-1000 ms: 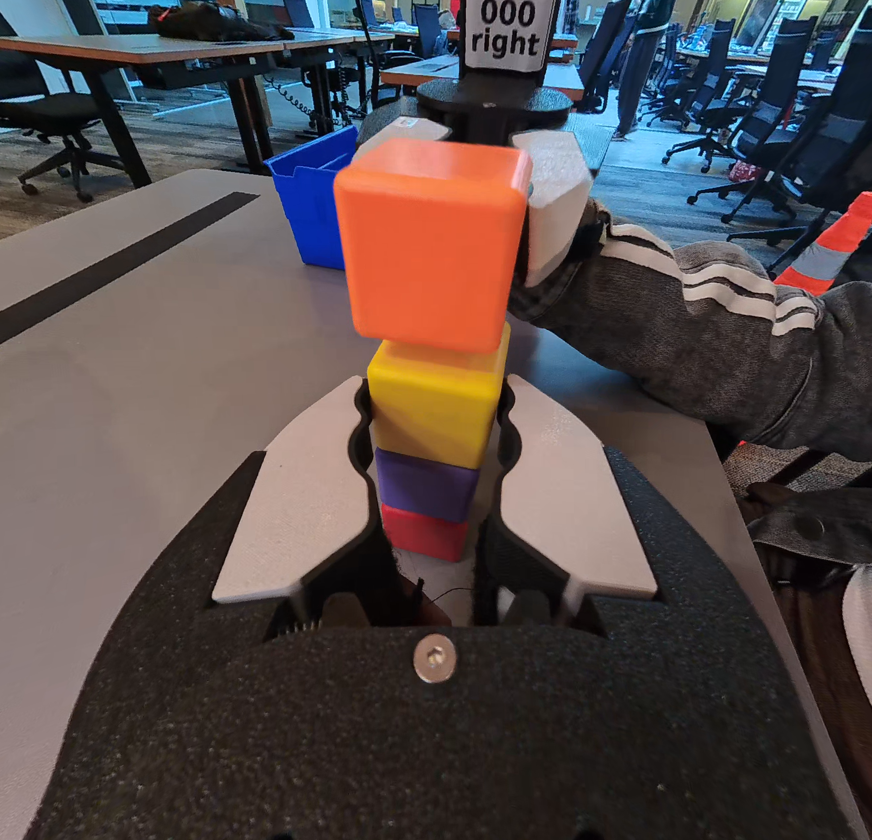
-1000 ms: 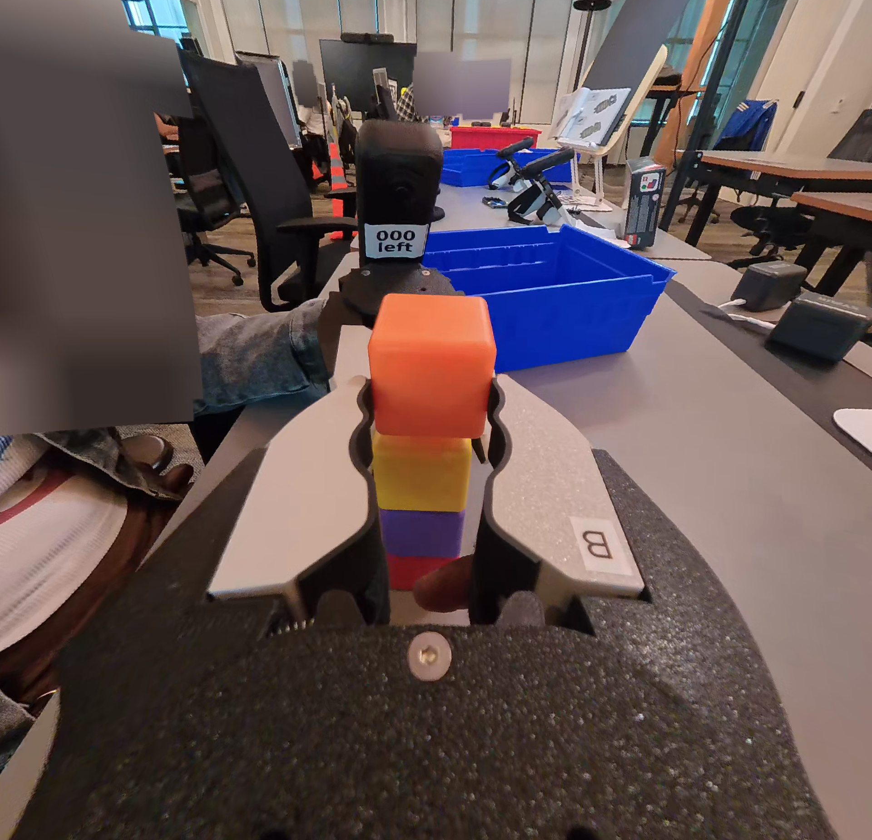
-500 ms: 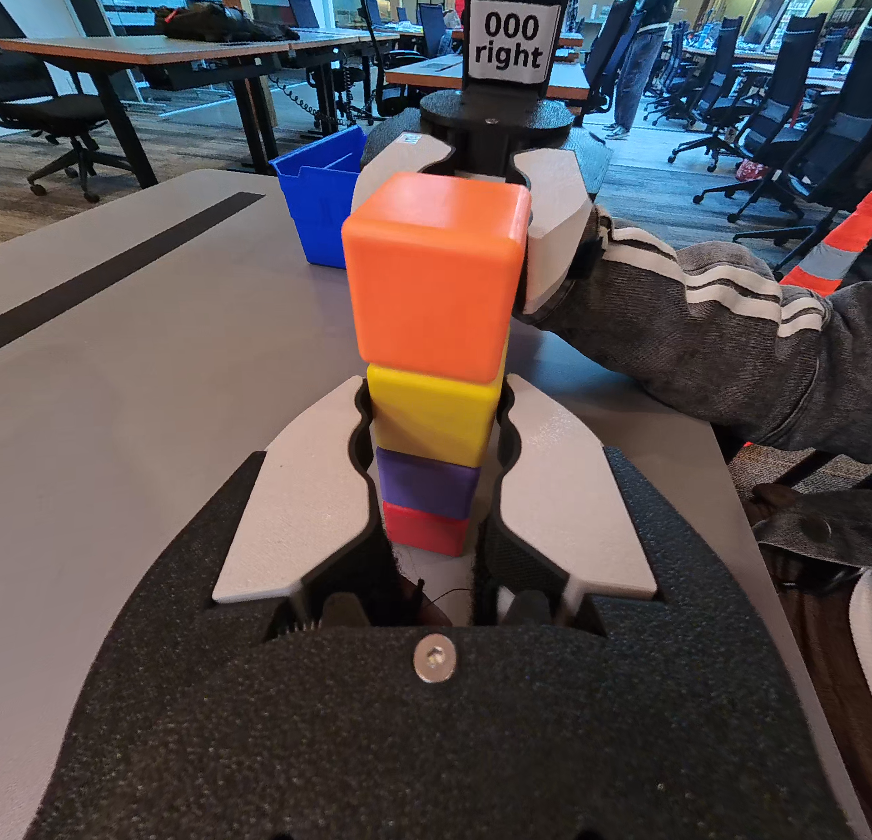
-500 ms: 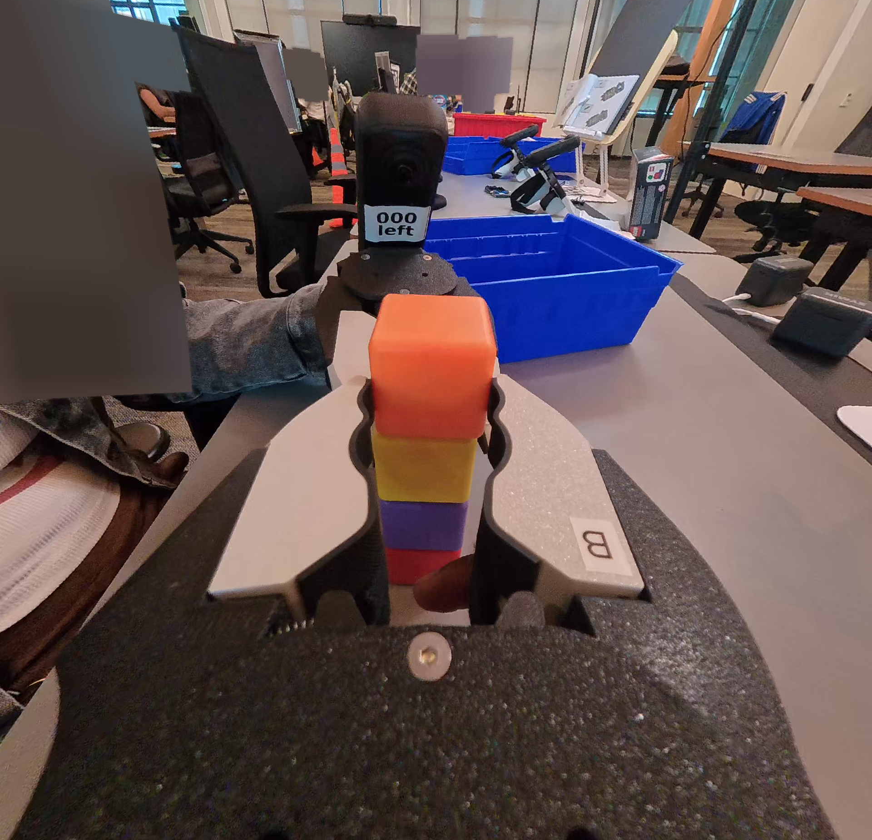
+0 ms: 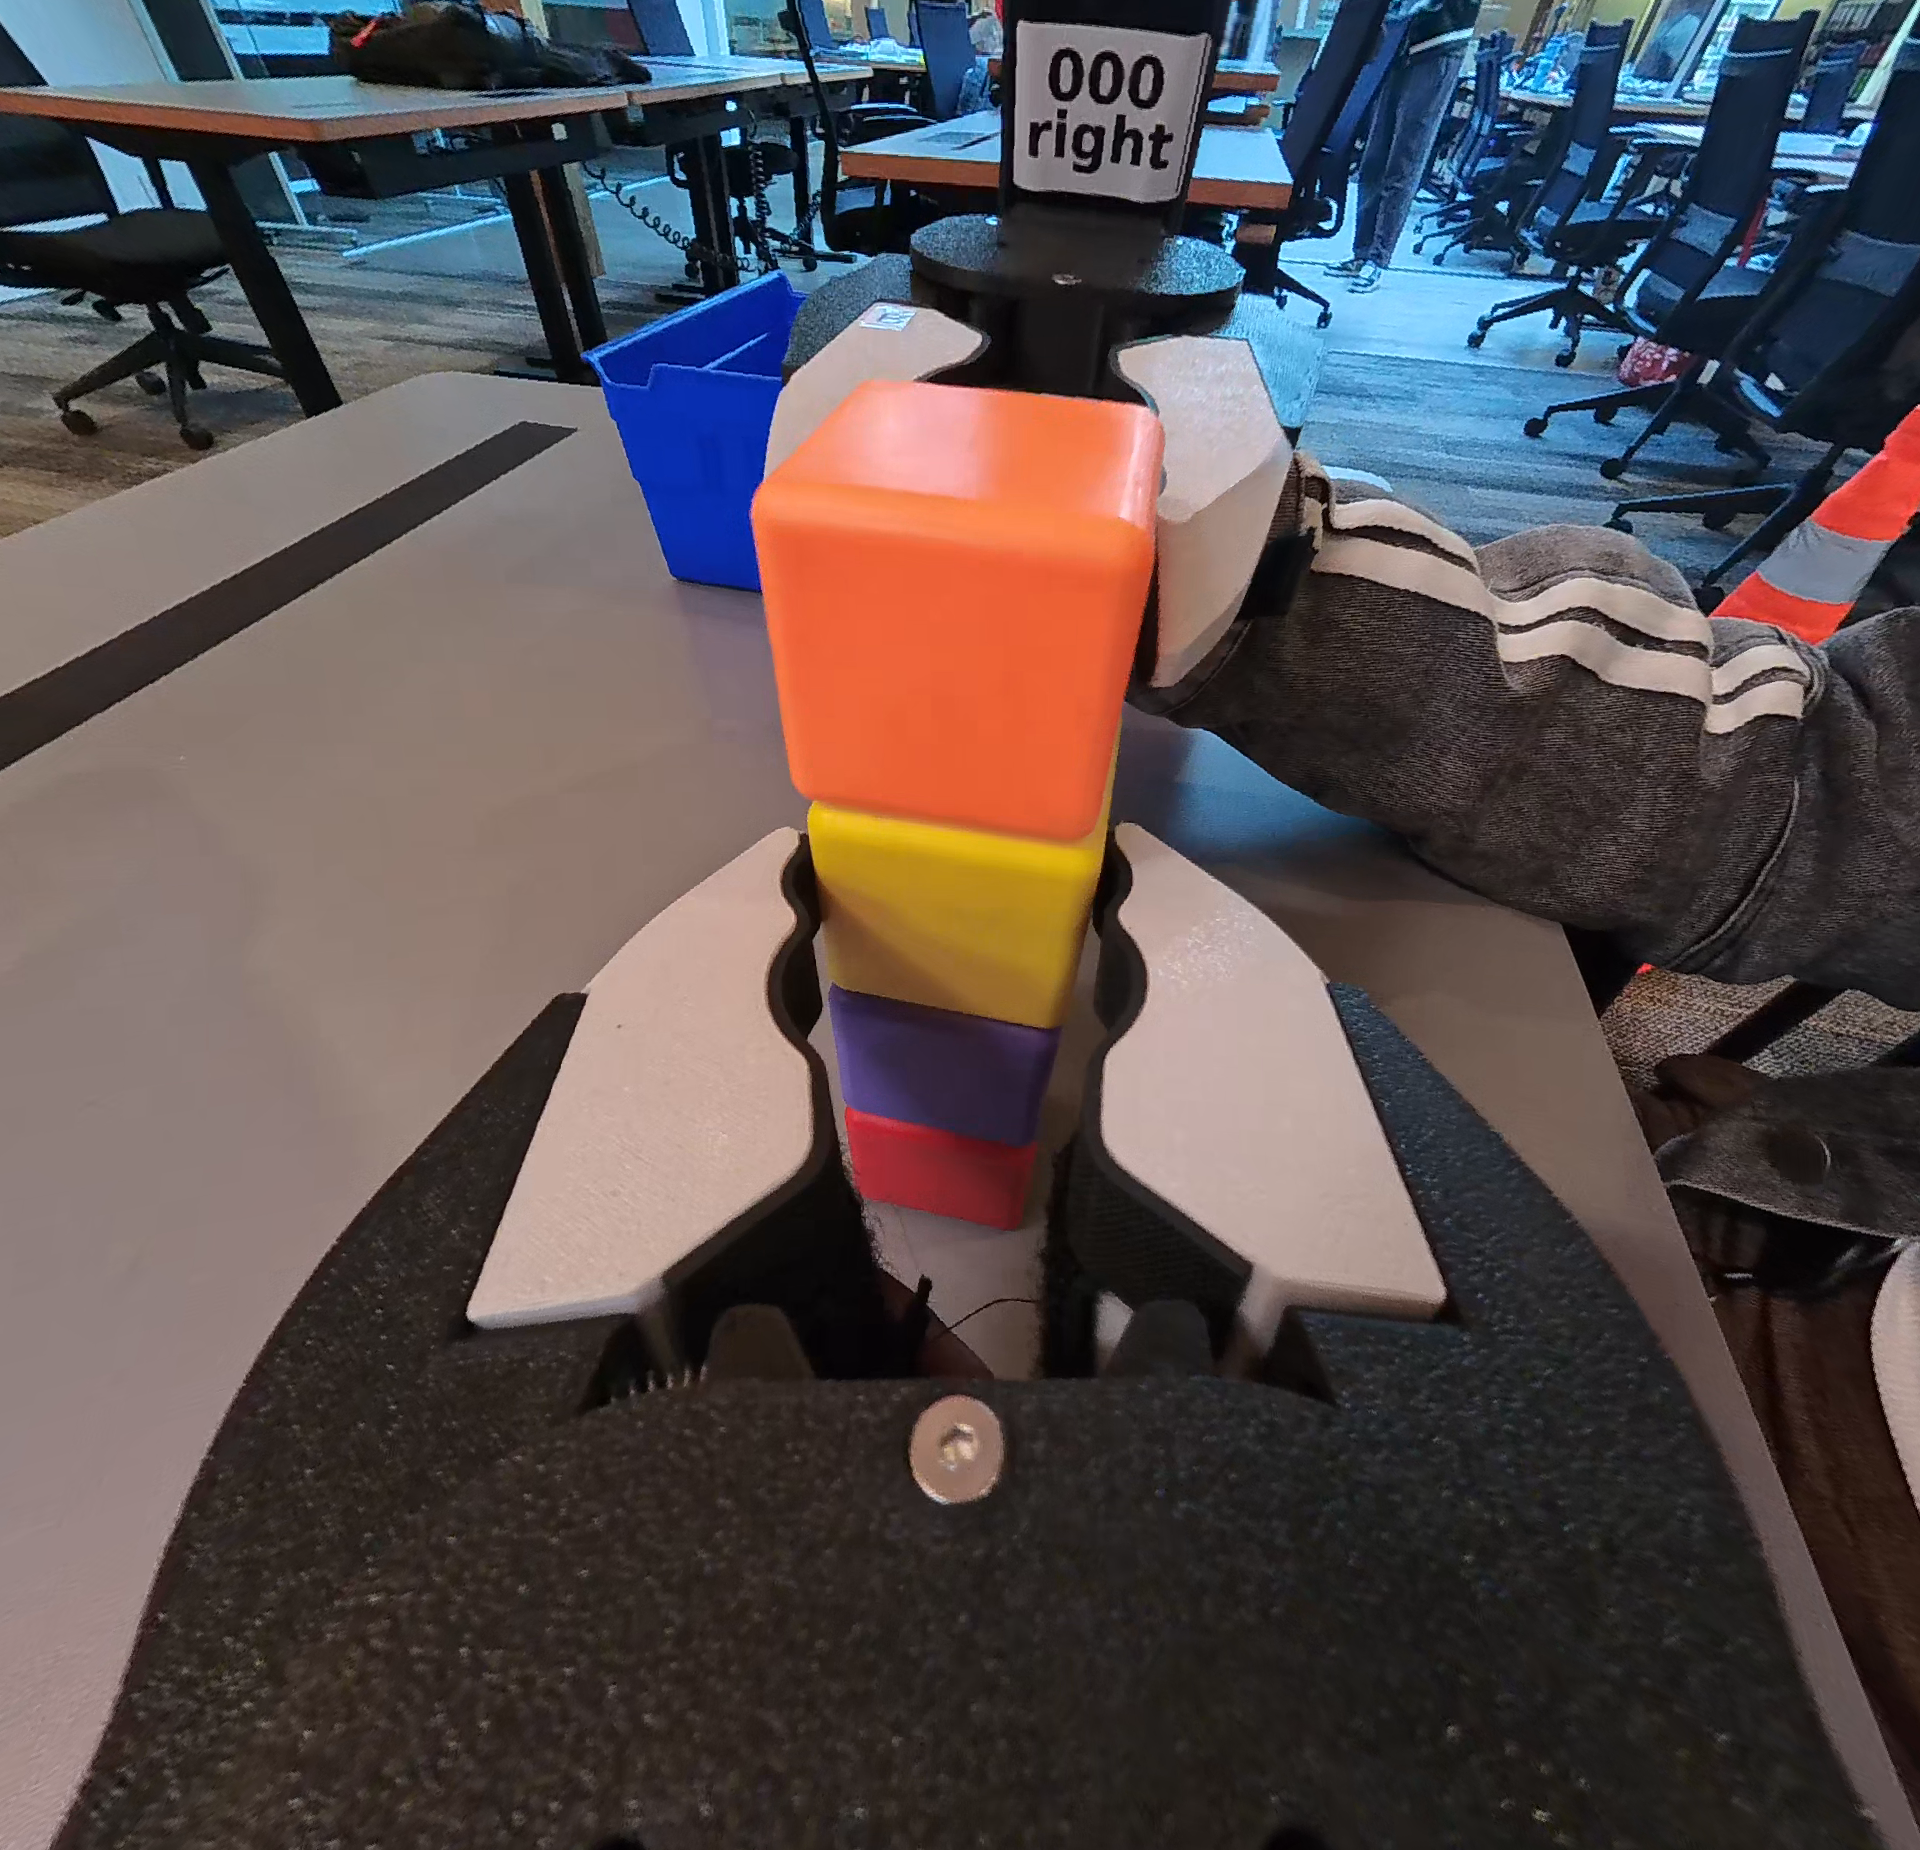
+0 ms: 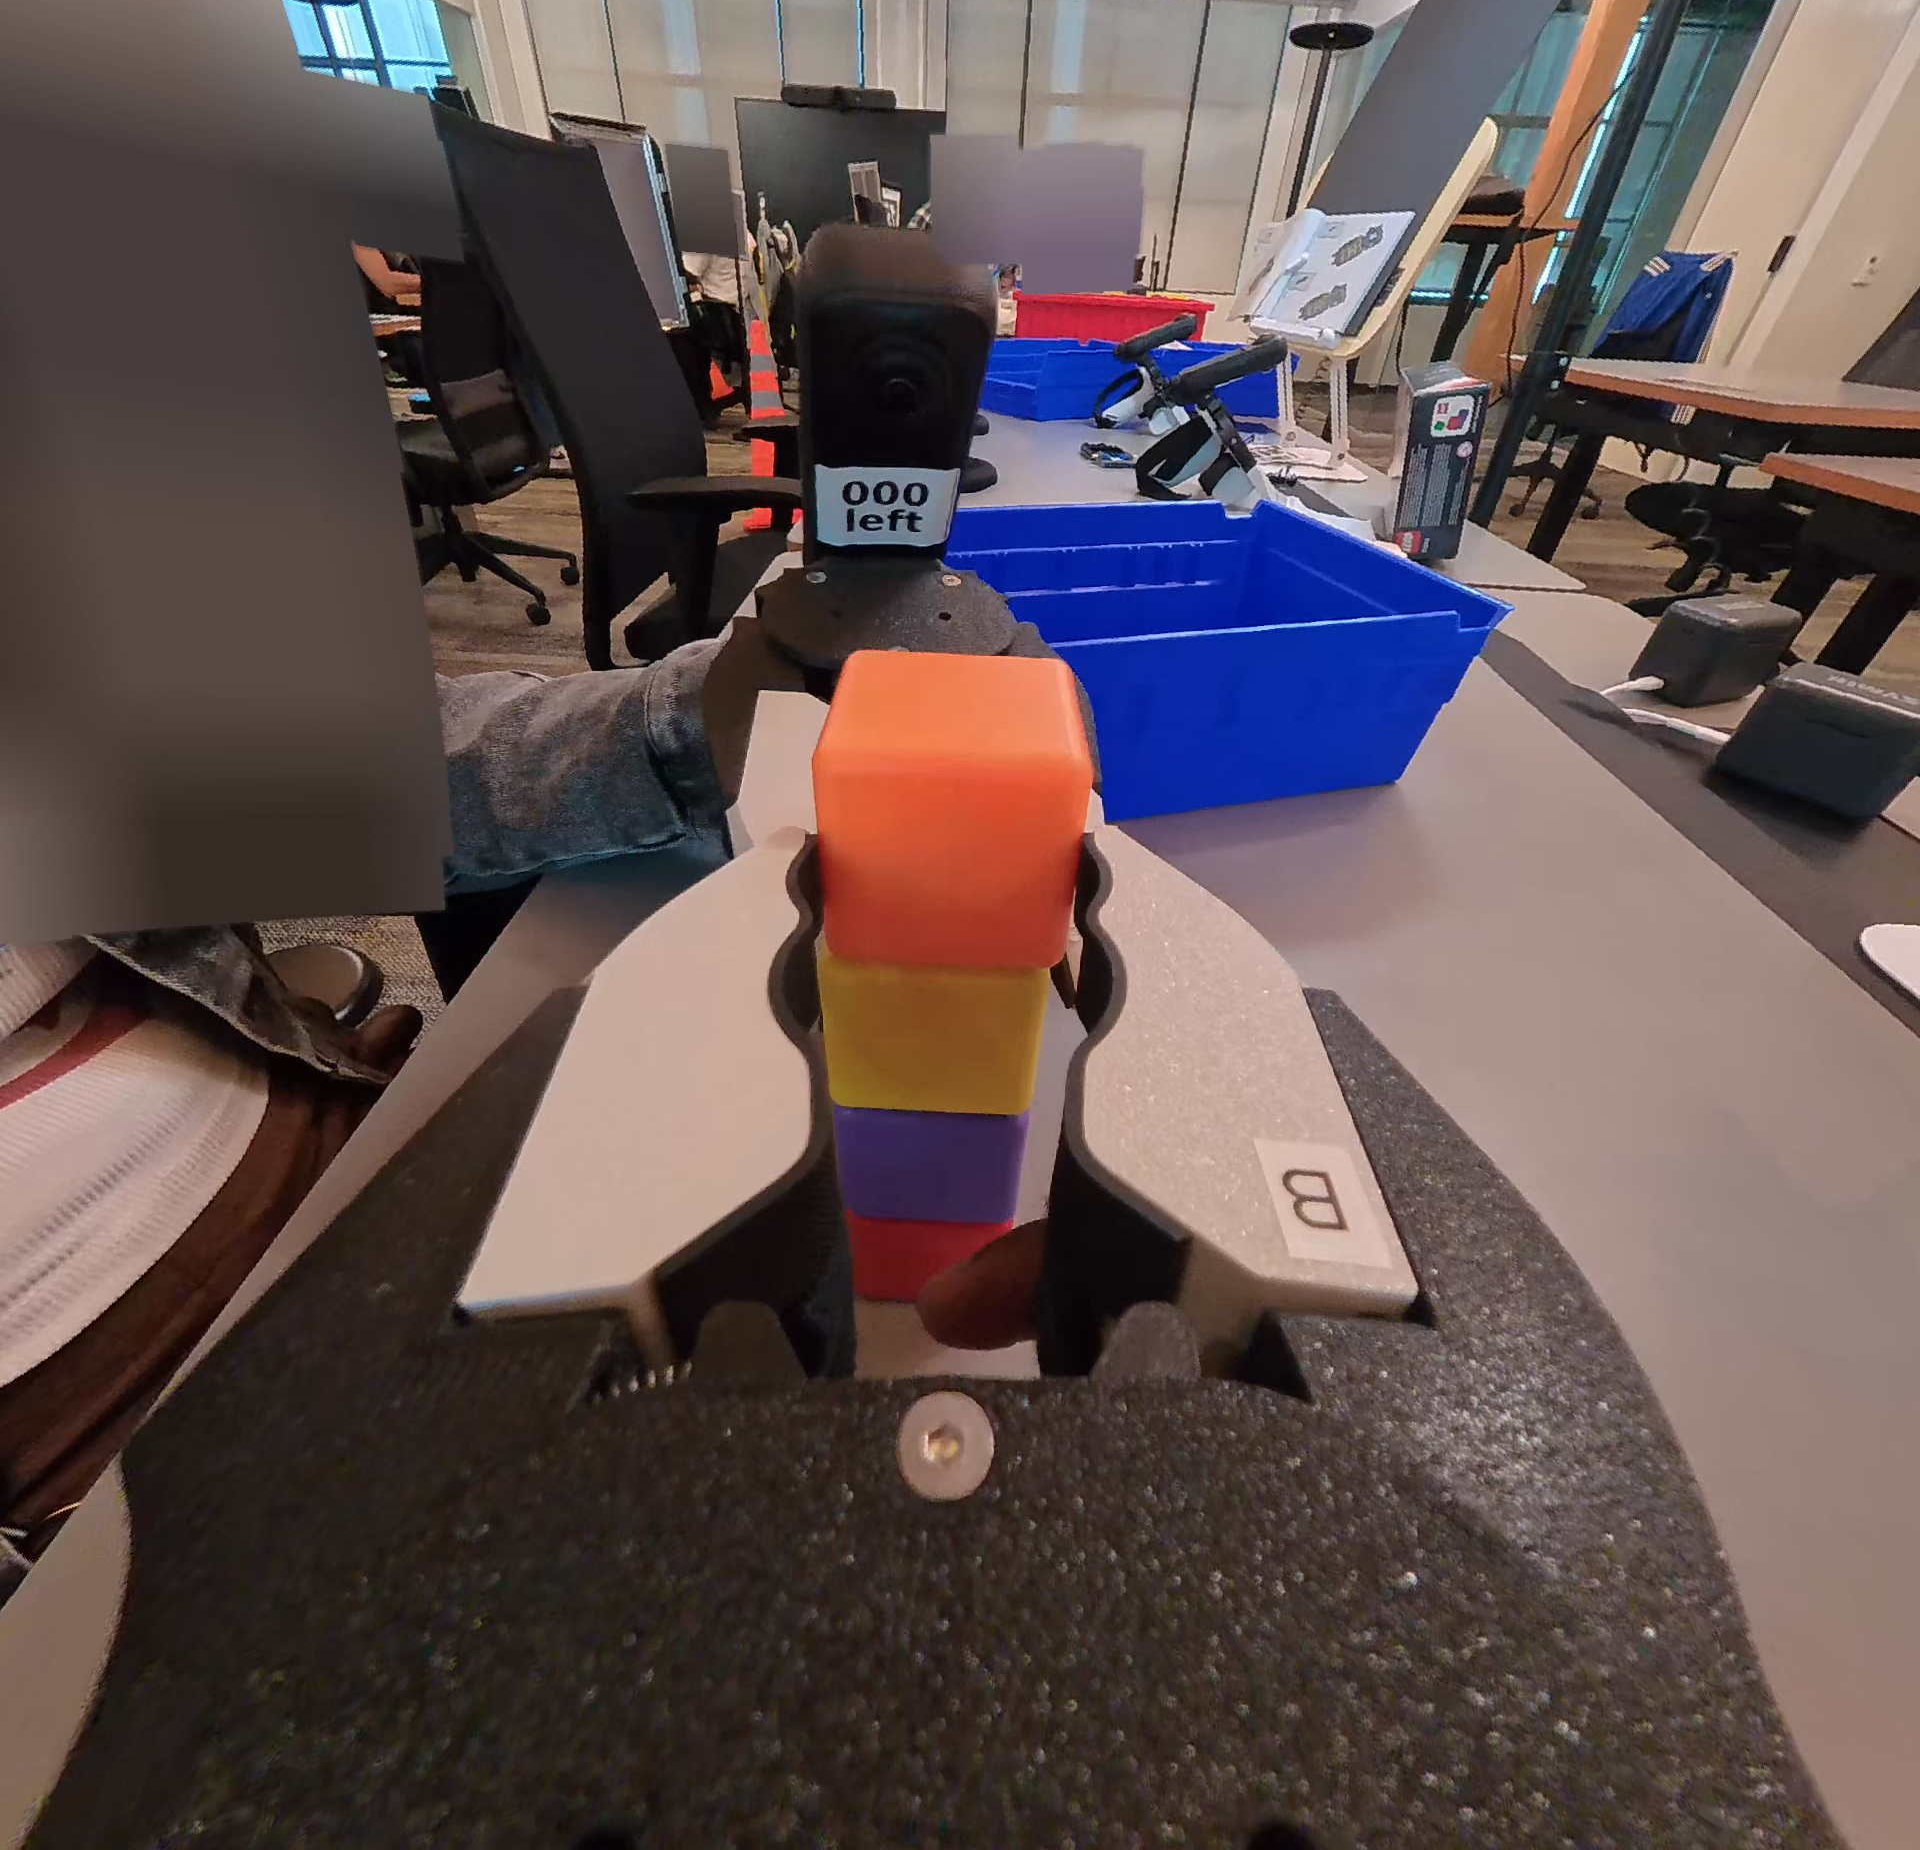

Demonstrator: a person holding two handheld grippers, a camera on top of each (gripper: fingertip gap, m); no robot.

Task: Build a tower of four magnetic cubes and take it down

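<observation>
A tower of four cubes stands on the grey table point(image 5: 364, 813): orange point(image 5: 951, 616) on top, then yellow point(image 5: 951, 917), purple point(image 5: 940, 1068) and red point(image 5: 940, 1172) at the bottom. My left gripper point(image 5: 956, 907) is shut on the yellow cube, a pad on each side. My right gripper point(image 6: 948, 896) faces it from the far side and is shut on the orange cube point(image 6: 948, 813). Its white fingers point(image 5: 1216, 491) show behind the orange cube in the left wrist view. The orange cube sits flat on the yellow one point(image 6: 930, 1037).
A blue bin point(image 6: 1247, 678) stands on the table just past the tower; it also shows in the left wrist view point(image 5: 707, 450). Dark boxes point(image 6: 1829, 751) lie at the right edge. A person's grey sleeve point(image 5: 1558, 709) rests on the table behind the right gripper. There is about 4 cm between the tips of the two grippers.
The orange cube, tilted and slightly raised above the yellow cube a second ago, has come down level onto it. Both grips are unchanged.
</observation>
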